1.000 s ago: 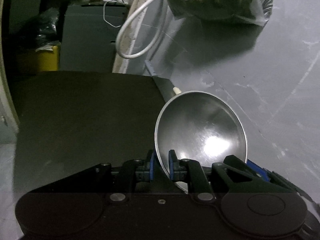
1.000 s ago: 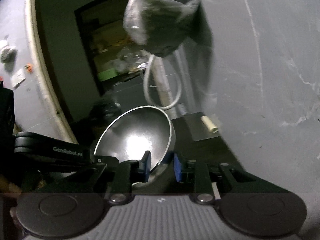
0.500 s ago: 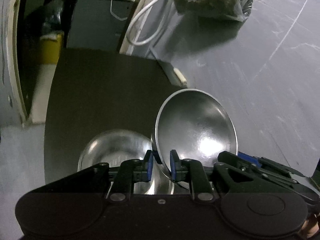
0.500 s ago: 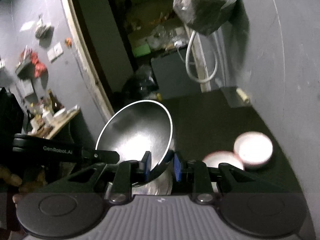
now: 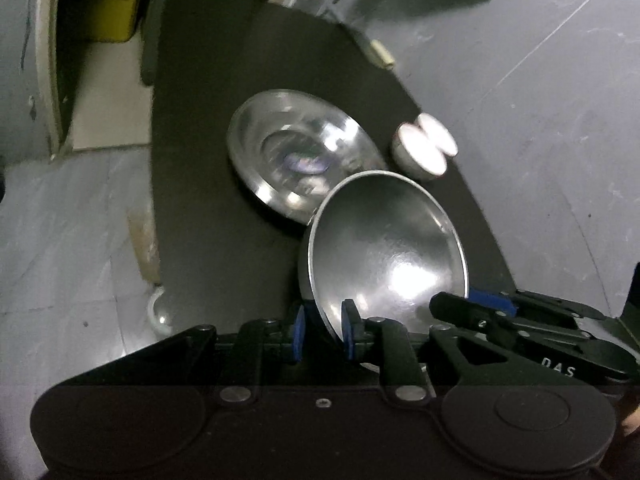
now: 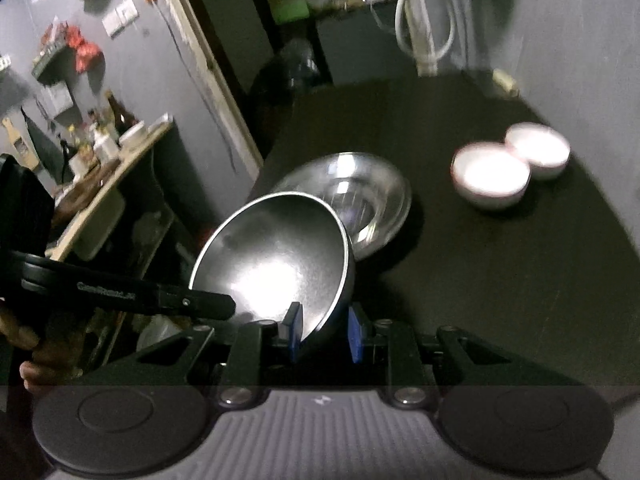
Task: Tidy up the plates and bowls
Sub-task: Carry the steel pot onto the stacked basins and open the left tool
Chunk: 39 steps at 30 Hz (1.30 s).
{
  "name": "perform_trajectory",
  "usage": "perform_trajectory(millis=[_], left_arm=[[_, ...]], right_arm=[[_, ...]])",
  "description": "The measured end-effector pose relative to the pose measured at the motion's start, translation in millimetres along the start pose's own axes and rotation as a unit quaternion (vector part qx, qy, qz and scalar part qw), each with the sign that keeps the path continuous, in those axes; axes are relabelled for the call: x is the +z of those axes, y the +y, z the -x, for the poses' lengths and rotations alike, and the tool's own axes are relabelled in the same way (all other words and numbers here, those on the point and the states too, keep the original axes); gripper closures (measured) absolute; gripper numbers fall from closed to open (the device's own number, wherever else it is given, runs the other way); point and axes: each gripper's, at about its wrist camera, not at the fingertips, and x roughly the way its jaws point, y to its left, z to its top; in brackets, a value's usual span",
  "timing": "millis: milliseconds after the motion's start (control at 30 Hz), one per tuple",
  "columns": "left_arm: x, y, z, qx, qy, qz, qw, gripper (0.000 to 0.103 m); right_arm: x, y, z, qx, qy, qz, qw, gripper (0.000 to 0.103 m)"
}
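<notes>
Both grippers grip one steel bowl (image 5: 384, 248) by its rim, tilted above the dark table (image 5: 200, 200). My left gripper (image 5: 322, 336) is shut on its left rim. My right gripper (image 6: 324, 334) is shut on the opposite rim of the same bowl (image 6: 276, 256). A larger shiny steel bowl (image 5: 296, 152) sits on the table just beyond it, also in the right wrist view (image 6: 360, 196). Two small white bowls (image 6: 508, 164) stand side by side at the far right, near the wall (image 5: 424, 148).
A grey wall (image 5: 540, 80) borders the table on the right. A white cable loop (image 6: 420, 20) hangs at the far end. A doorway, a yellow bin (image 5: 112, 12) and a cluttered shelf (image 6: 92, 152) lie to the left, off the table.
Both grippers have tilted down toward the table with the steel bowl between them. The larger steel bowl and the two white bowls have come fully into view.
</notes>
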Motion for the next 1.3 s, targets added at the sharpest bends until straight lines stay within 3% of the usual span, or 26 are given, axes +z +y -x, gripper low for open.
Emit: perform_trajectory(millis=[333, 633, 833, 933, 1000, 1033, 1100, 1133, 1233, 1300], left_arm=[[-13.2, 15.6, -0.3, 0.025, 0.047, 0.012, 0.9985, 0.082], [-11.9, 17.5, 0.5, 0.019, 0.043, 0.014, 0.9988, 0.081], [-10.8, 24.5, 5.9, 0.021, 0.039, 0.024, 0.9987, 0.073], [-11.2, 28.5, 14.3, 0.014, 0.027, 0.031, 0.9991, 0.063], [-11.2, 30.3, 24.2, 0.018, 0.013, 0.031, 0.9993, 0.054], [-11.4, 30.9, 30.4, 0.023, 0.004, 0.031, 0.9992, 0.052], [-11.1, 32.3, 45.5, 0.039, -0.016, 0.031, 0.9986, 0.05], [-10.8, 31.9, 53.0, 0.048, -0.028, 0.029, 0.998, 0.05], [-8.1, 26.7, 80.0, 0.073, -0.076, 0.013, 0.9944, 0.04], [-6.6, 19.8, 99.8, 0.085, -0.113, -0.004, 0.9899, 0.026]], right_arm=[[-2.9, 13.4, -26.1, -0.006, 0.065, -0.009, 0.998, 0.076], [2.1, 15.7, -29.1, -0.023, 0.074, -0.002, 0.997, 0.075], [6.0, 11.8, -21.5, -0.042, 0.058, -0.013, 0.997, 0.057], [7.8, 10.9, -15.0, -0.051, 0.041, -0.013, 0.998, 0.048], [8.1, 13.1, -9.7, -0.059, 0.025, -0.005, 0.998, 0.037], [8.4, 14.9, -6.5, -0.065, 0.015, 0.0, 0.998, 0.034], [9.4, 20.8, 3.8, -0.088, -0.019, 0.015, 0.996, 0.015], [10.3, 24.0, 8.9, -0.099, -0.035, 0.022, 0.994, 0.011], [13.4, 32.8, 23.2, -0.12, -0.078, 0.038, 0.989, 0.005], [13.9, 40.6, 31.9, -0.127, -0.105, 0.05, 0.985, 0.0]])
